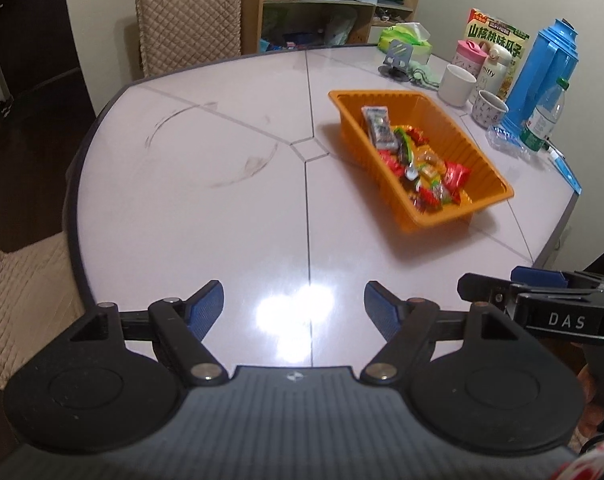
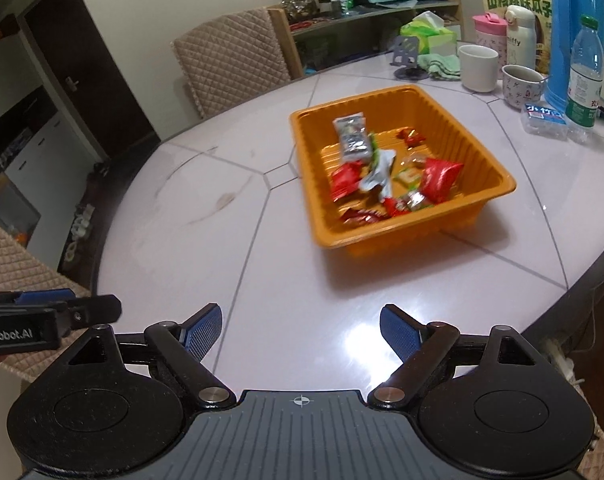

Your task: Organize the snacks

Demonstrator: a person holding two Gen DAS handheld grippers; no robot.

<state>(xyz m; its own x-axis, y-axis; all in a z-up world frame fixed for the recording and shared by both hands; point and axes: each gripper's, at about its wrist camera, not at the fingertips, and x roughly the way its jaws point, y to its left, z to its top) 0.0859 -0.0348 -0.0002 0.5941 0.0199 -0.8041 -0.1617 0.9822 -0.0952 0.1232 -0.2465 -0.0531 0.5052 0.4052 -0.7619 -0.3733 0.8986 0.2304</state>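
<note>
Both the left gripper and right gripper hover with fingers spread, nothing between; the orange tray of snacks sits well beyond them.

An orange tray, rectangular with ribbed walls and a flat rim, sits on the pale table, right of centre in the right wrist view and in the upper right of the left wrist view. It lies skewed to the table's seams. Inside it lies a loose heap of wrapped snacks, gathered toward the near end. A grey-and-white packet lies flat toward the far end, apart from most of the heap. Red packets lie at the heap's sides, with a green-and-white wrapper between them. Smaller sweets along the near wall are blurred, possibly red and green.
</note>
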